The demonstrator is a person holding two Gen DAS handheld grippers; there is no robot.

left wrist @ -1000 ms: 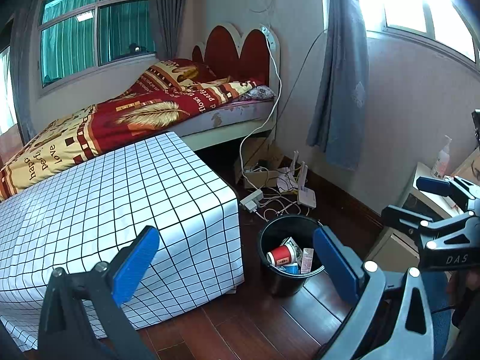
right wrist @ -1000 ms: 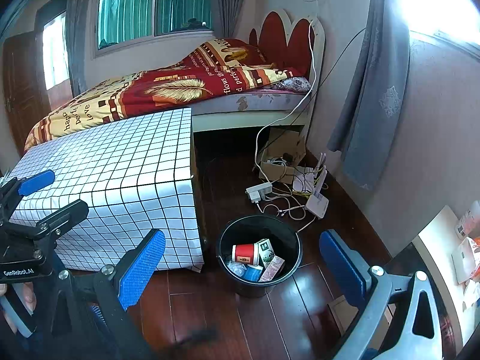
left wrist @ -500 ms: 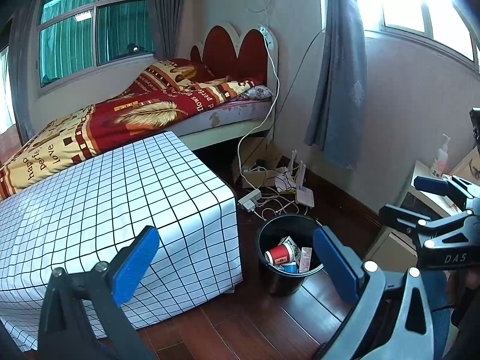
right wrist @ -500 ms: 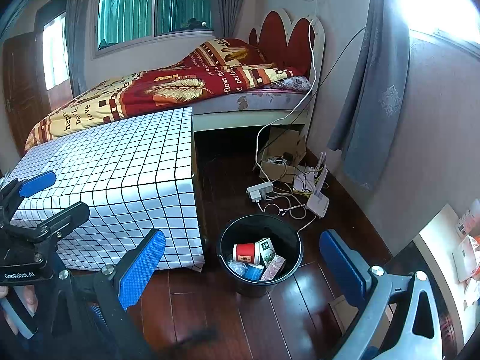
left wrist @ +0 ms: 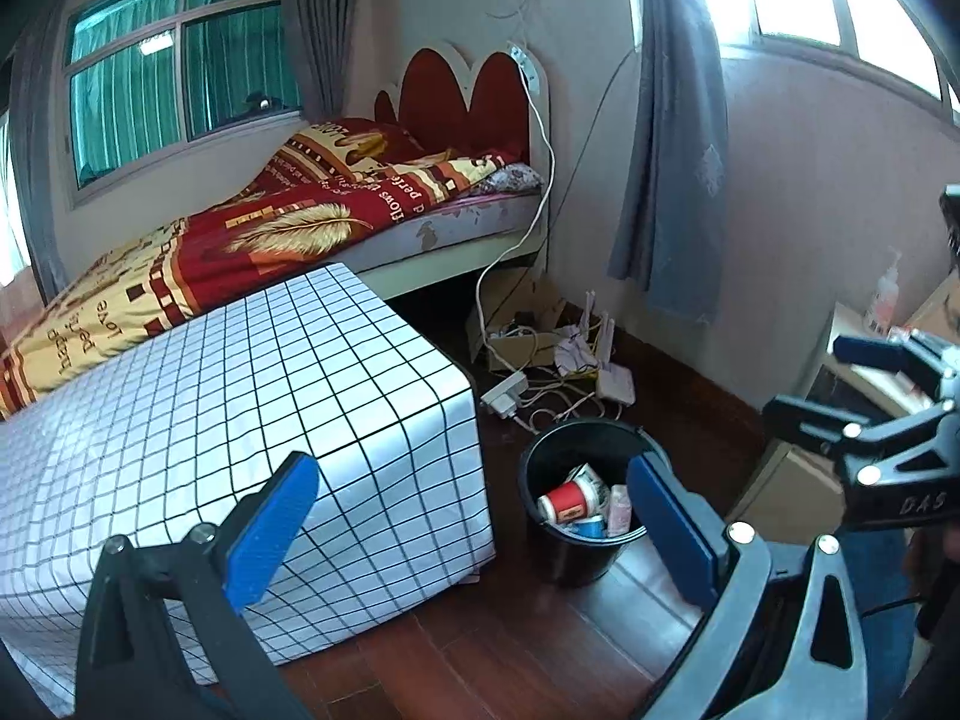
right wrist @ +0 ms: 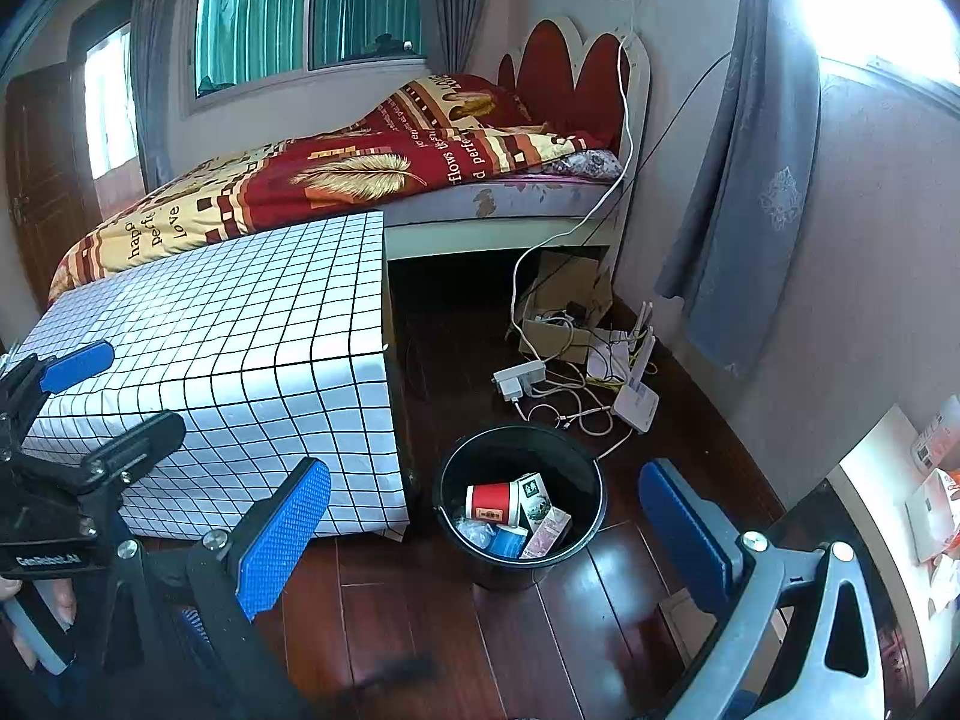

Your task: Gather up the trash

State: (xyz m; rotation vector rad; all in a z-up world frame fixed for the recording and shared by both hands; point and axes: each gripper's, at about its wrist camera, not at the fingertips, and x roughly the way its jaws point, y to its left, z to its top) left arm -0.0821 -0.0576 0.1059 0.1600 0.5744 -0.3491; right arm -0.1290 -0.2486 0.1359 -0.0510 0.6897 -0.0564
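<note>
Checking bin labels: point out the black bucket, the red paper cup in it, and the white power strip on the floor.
black bucket (right wrist: 585,468), right wrist view, on its far right rim.
red paper cup (right wrist: 489,501), right wrist view, on its red side.
white power strip (right wrist: 521,373), right wrist view, on its top face.

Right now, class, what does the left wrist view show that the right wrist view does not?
Only the left wrist view shows the pale pump bottle on a side table at right. Only the right wrist view shows the dark wooden door at far left. Both share the round black plastic trash bucket holding the red paper cup, and the table under a white grid-pattern cloth. Both grippers, left and right, are open and empty.
</note>
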